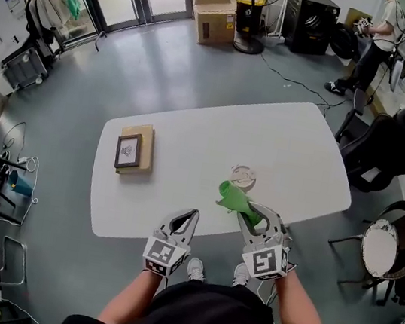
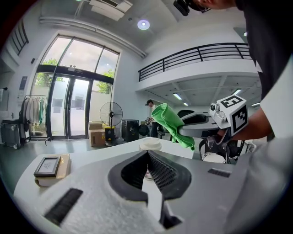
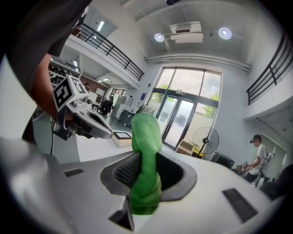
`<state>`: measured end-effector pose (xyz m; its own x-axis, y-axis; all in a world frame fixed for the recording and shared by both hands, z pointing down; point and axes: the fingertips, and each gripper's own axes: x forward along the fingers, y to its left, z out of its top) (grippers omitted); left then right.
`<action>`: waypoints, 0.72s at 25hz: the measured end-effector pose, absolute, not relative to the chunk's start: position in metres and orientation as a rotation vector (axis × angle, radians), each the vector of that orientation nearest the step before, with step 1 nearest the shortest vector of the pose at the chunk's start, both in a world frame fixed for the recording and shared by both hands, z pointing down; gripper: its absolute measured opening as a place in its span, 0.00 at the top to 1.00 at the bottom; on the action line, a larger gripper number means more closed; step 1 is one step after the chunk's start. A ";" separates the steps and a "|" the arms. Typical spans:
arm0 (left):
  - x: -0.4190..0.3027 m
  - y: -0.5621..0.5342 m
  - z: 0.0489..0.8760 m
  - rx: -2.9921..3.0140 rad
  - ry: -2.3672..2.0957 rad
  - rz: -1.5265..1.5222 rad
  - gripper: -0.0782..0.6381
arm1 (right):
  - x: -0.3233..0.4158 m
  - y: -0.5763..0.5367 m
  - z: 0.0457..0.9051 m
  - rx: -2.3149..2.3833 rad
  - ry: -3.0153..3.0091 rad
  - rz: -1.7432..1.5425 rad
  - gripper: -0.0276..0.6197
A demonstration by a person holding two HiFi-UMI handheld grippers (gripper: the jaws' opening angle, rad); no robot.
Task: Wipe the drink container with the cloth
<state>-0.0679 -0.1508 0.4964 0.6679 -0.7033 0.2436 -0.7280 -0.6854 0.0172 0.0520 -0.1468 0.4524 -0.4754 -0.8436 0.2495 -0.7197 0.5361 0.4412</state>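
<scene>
The drink container (image 1: pixel 243 176) is a pale cup with a round lid, standing on the white table (image 1: pixel 302 158) right of centre. It also shows in the left gripper view as the lidded cup (image 2: pixel 150 143), just beyond my jaws. My right gripper (image 1: pixel 258 218) is shut on a green cloth (image 1: pixel 236 199), held just short of the cup at the table's front edge. In the right gripper view the cloth (image 3: pixel 146 137) stands up from the gripper (image 3: pixel 144 157) and hides the cup. My left gripper (image 1: pixel 186 220) is shut and empty at the front edge, left of the cloth.
A framed picture on a tan book (image 1: pixel 134 151) lies at the table's left. Black office chairs (image 1: pixel 387 149) and a round stool (image 1: pixel 391 248) stand to the right. A fan (image 1: pixel 252 5), cardboard boxes (image 1: pixel 214 14) and a person (image 1: pixel 383 33) are across the room.
</scene>
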 end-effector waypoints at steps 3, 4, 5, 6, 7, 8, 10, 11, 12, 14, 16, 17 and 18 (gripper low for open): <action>-0.064 -0.146 0.498 2.737 -1.218 0.330 0.87 | 0.059 -0.146 0.461 1.207 -2.295 -0.461 0.79; -0.064 -0.144 0.499 2.730 -1.225 0.337 0.87 | 0.061 -0.145 0.464 1.185 -2.275 -0.484 0.79; -0.064 -0.142 0.502 2.723 -1.234 0.348 0.87 | 0.062 -0.144 0.468 1.163 -2.254 -0.512 0.79; -0.065 -0.141 0.505 2.713 -1.245 0.360 0.87 | 0.063 -0.144 0.472 1.139 -2.230 -0.544 0.79; -0.067 -0.140 0.508 2.701 -1.256 0.370 0.87 | 0.063 -0.144 0.478 1.111 -2.205 -0.578 0.79; -0.068 -0.139 0.511 2.687 -1.266 0.377 0.87 | 0.062 -0.144 0.484 1.078 -2.180 -0.614 0.79; -0.069 -0.137 0.516 2.665 -1.280 0.387 0.87 | 0.061 -0.144 0.496 1.006 -2.131 -0.685 0.79; -0.069 -0.135 0.518 2.658 -1.283 0.390 0.87 | 0.060 -0.145 0.502 0.970 -2.107 -0.720 0.79; -0.069 -0.134 0.521 2.653 -1.285 0.393 0.87 | 0.059 -0.145 0.508 0.936 -2.083 -0.754 0.79; -0.069 -0.132 0.525 2.640 -1.293 0.398 0.87 | 0.059 -0.147 0.520 0.872 -2.034 -0.818 0.79; -0.071 -0.129 0.531 2.621 -1.299 0.406 0.87 | 0.059 -0.151 0.531 0.815 -1.990 -0.877 0.79; -0.073 -0.127 0.535 2.611 -1.302 0.411 0.87 | 0.059 -0.153 0.536 0.788 -1.970 -0.904 0.79; -0.075 -0.125 0.537 2.603 -1.306 0.416 0.87 | 0.059 -0.155 0.540 0.761 -1.951 -0.930 0.79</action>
